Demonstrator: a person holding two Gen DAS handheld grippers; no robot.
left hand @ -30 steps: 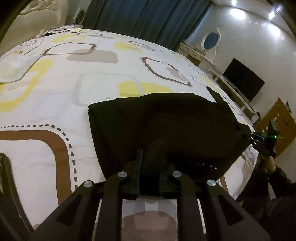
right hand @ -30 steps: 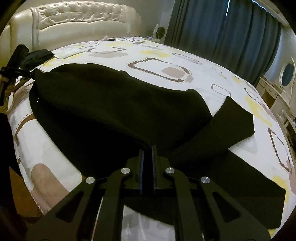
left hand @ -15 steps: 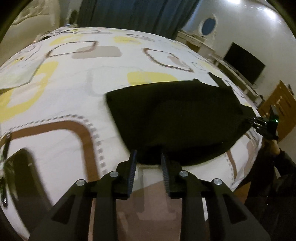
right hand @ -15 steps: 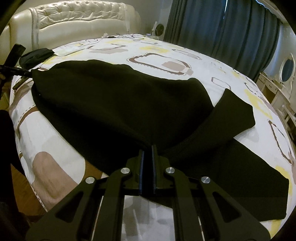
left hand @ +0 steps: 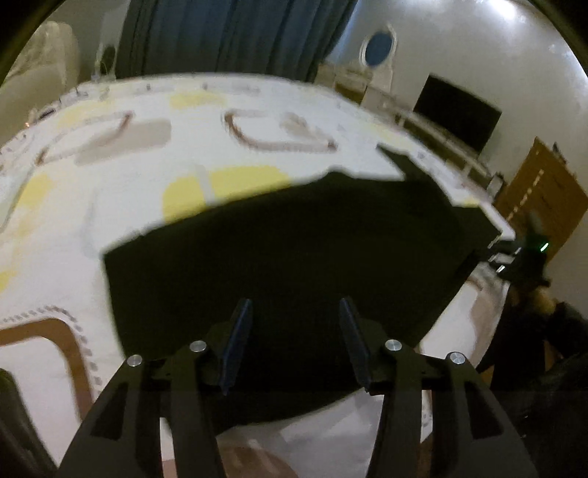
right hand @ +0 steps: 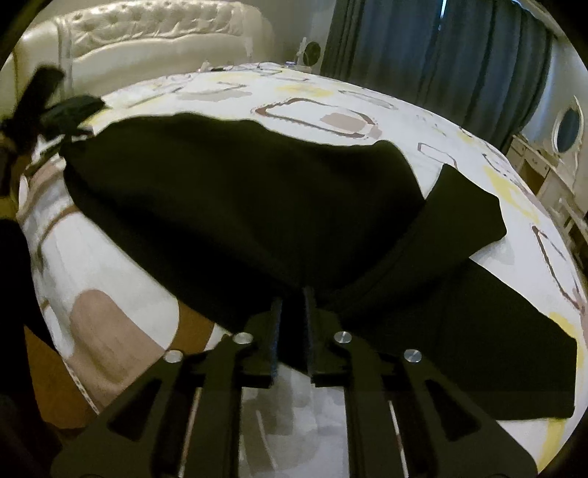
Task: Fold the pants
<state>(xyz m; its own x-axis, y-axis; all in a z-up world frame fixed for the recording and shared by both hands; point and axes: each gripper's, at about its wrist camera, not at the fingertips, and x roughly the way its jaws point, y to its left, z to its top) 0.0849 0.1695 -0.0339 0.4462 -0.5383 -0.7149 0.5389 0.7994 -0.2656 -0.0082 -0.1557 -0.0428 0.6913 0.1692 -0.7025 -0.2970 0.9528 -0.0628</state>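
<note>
Black pants lie spread on the patterned bed, with one leg folded across at the far right. My left gripper hovers over the near edge of the pants. Its jaws are opening and stand wide apart, with cloth beneath them but none pinched. My right gripper still pinches a bunch of the pants between its pads, and its jaws are just starting to open. Each gripper shows in the other's view, the right one at the bed's edge and the left one blurred.
A small dark bundle lies on the bed near the white tufted headboard. Blue curtains, a dresser with an oval mirror, a dark TV and a wooden door stand beyond the bed. A person's dark sleeve is at the right.
My left gripper has let go of the pants' edge, opened wide and shifted over the cloth. The right gripper stayed put, and the gap between its fingers grew slightly.
</note>
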